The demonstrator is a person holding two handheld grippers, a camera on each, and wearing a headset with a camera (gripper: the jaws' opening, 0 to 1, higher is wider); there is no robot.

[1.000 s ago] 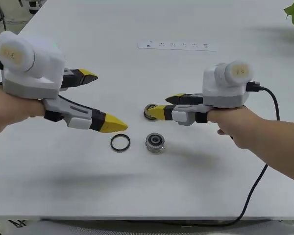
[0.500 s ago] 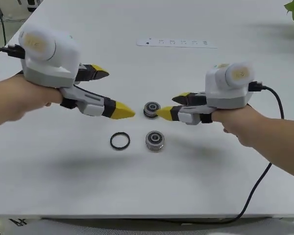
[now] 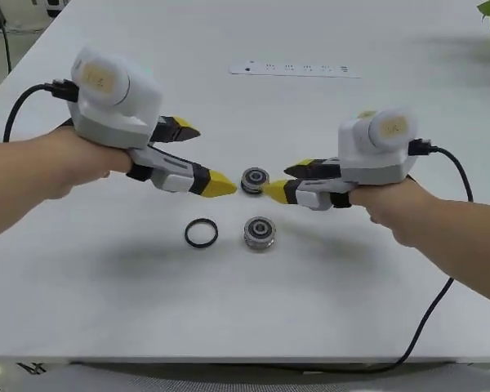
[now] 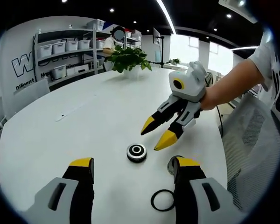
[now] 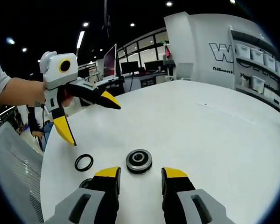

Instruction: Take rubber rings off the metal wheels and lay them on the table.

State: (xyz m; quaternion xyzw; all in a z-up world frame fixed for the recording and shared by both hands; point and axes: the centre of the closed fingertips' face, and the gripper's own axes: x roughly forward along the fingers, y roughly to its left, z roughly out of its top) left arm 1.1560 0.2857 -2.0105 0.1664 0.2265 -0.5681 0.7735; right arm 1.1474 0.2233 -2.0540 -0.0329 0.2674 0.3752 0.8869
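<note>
Lying between the two sets of jaws, the dark-rimmed far metal wheel (image 3: 254, 180) has the left gripper (image 3: 215, 159) gaping wide just to its left and the right gripper (image 3: 276, 181) (jaws parted less) just to its right. Nearer on the desk (image 3: 106, 310) sit a second wheel (image 3: 260, 232) and, left of it, a loose rubber ring (image 3: 200, 233). Since a second ago the left gripper has moved right, toward the far wheel.

Left gripper (image 3: 211, 158) sits farther right and closer to the far metal wheel (image 3: 254, 180); its lower tip is now just left of the wheel, no longer above the loose rubber ring (image 3: 201, 233). Right gripper (image 3: 282, 181) lies slightly farther right, uncovering the wheel.
</note>
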